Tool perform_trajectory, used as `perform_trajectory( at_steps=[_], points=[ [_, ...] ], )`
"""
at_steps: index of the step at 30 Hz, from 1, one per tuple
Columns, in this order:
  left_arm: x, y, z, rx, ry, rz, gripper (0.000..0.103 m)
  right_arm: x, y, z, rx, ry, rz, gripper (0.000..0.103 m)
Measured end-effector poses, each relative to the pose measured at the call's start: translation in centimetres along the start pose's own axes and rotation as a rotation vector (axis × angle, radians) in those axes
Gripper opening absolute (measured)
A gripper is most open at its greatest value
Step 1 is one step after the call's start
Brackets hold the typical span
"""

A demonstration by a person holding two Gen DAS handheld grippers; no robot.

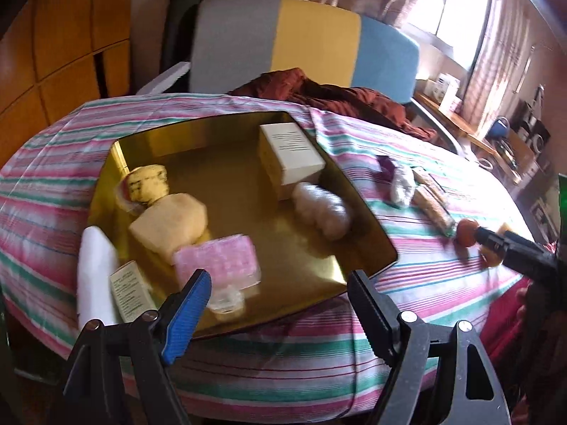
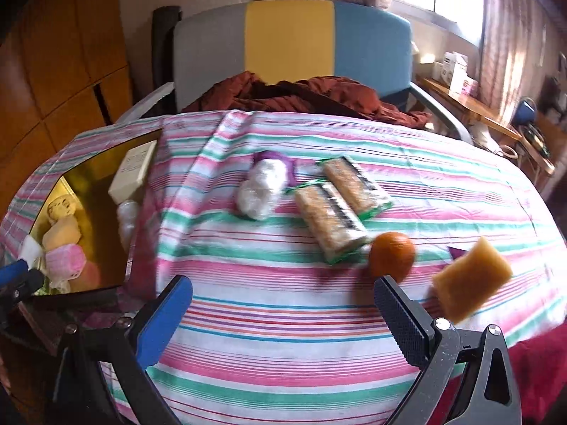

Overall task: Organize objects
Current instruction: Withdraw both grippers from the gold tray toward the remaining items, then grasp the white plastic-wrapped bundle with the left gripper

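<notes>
Sorting stage: we judge the task partly done, since the gold tray (image 1: 319, 262) on the striped table (image 2: 283, 336) already holds several items while others lie loose beside it.
Tray contents: a white box (image 1: 290, 156) sits at the far corner to leave the middle free; a wrapped white bundle (image 1: 322, 212) lies just beside it; a figure-shaped bottle (image 1: 166, 216) and a pink case (image 1: 216, 262) occupy the near side.
Loose items: two snack bars (image 2: 336, 205), a white-and-purple bundle (image 2: 262, 187), an orange (image 2: 391, 256) and a tan sponge (image 2: 471, 279) remain on the cloth, well apart from the tray.
Left gripper (image 1: 280, 294): jaws wide and empty; we hold it over the tray's near edge, probably clear of the contents.
Right gripper (image 2: 283, 304): jaws wide and empty, aimed at the cloth near the orange, which we judge the likeliest next pick.
Risk: the orange may roll when touched.
</notes>
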State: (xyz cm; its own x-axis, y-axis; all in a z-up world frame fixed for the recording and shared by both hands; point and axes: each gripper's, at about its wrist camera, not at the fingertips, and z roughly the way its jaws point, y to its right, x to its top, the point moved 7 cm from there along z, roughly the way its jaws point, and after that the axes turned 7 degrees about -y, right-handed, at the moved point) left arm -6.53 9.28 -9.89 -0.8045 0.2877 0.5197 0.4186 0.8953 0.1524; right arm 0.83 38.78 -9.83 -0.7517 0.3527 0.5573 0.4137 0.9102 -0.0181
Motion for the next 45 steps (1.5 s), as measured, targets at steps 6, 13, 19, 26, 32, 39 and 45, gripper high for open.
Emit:
perform_trajectory(
  at_steps=[6, 13, 19, 26, 32, 39, 45],
  points=[
    [1.3, 3.1, 0.5, -0.044, -0.014, 0.063, 0.079, 1.0, 6.6, -1.9, -0.068, 0.023, 0.117, 0.103],
    [3.4, 7.3, 1.3, -0.082, -0.015, 0.134, 0.079, 1.8, 13.1, -3.2, -0.121, 0.048, 0.247, 0.103],
    [5.1, 10.9, 3.2, -0.091, -0.049, 0.206, 0.075, 1.8, 16.4, -3.1, -0.101, 0.069, 0.341, 0.103],
    [7.5, 15.0, 6.1, -0.115, -0.074, 0.253, 0.066, 1.4, 17.9, -2.4, 0.031, 0.092, 0.452, 0.103],
    [9.8, 16.8, 9.6, -0.102, -0.108, 0.246, 0.062, 1.2, 18.3, -2.8, 0.074, 0.128, 0.489, 0.103],
    [11.6, 18.1, 13.7, -0.100, -0.159, 0.205, 0.060, 1.3, 18.1, -2.6, 0.102, 0.123, 0.488, 0.103],
    [12.0, 18.8, 16.8, -0.075, -0.195, 0.206, 0.060, 1.1, 18.4, -2.4, 0.133, 0.117, 0.504, 0.103]
  ],
)
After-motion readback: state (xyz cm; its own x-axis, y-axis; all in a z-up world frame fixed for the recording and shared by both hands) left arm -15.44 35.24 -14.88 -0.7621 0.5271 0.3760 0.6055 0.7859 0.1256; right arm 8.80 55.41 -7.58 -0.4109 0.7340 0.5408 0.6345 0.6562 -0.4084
